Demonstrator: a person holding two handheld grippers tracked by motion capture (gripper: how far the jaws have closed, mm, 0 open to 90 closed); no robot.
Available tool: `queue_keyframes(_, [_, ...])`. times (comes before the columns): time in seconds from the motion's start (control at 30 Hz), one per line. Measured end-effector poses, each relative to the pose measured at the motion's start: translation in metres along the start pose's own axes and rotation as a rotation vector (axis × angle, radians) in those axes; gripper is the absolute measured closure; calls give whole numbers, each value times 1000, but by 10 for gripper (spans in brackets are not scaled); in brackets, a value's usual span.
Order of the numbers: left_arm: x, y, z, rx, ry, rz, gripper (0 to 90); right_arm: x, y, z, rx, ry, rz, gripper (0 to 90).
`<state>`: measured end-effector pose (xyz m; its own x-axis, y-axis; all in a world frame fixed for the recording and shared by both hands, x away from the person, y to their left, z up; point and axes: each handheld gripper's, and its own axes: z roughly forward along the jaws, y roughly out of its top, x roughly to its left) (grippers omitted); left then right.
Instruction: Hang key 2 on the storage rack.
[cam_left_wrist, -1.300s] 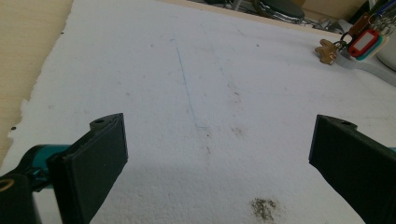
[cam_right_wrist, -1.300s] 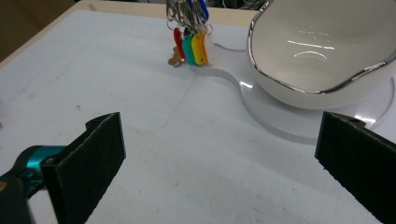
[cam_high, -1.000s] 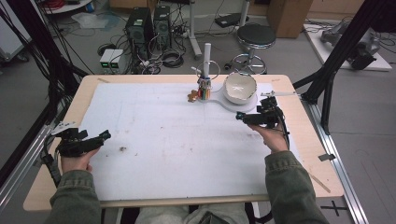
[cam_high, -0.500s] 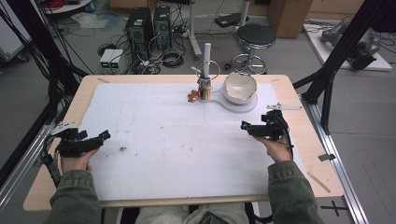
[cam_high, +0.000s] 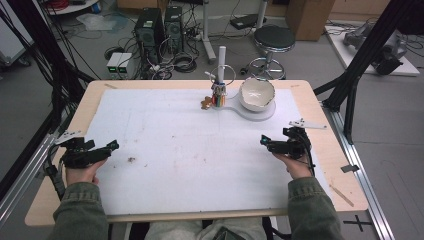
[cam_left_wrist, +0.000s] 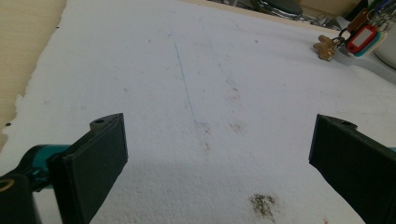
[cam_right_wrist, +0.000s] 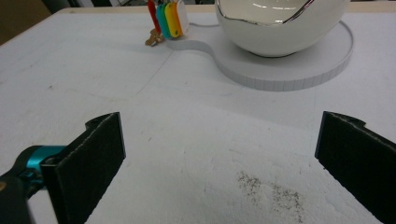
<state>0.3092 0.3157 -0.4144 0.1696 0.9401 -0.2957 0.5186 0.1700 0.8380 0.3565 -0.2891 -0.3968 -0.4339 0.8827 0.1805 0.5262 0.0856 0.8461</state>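
My right hand-held gripper (cam_high: 263, 141), jaws wide and empty, has drawn back from the white bowl (cam_high: 257, 93) at the bench's far edge, suggesting I'm finished there; my left hand-held gripper (cam_high: 114, 145) rests wide at the near-left corner.

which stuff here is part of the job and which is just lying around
In the job: left gripper, right gripper, both open and empty; bowl on its white stand; key tags.
Lying about: stool, computer towers, floor cables.
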Motion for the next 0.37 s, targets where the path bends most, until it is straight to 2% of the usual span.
queue_keyframes(0.2, [2, 0, 1, -2, -4, -8, 48, 3, -6, 0, -8, -39, -40, 6])
queue_keyframes(0.37, [2, 0, 1, 0, -5, -7, 49, 5, -5, -2, -17, -42, -56, 6])
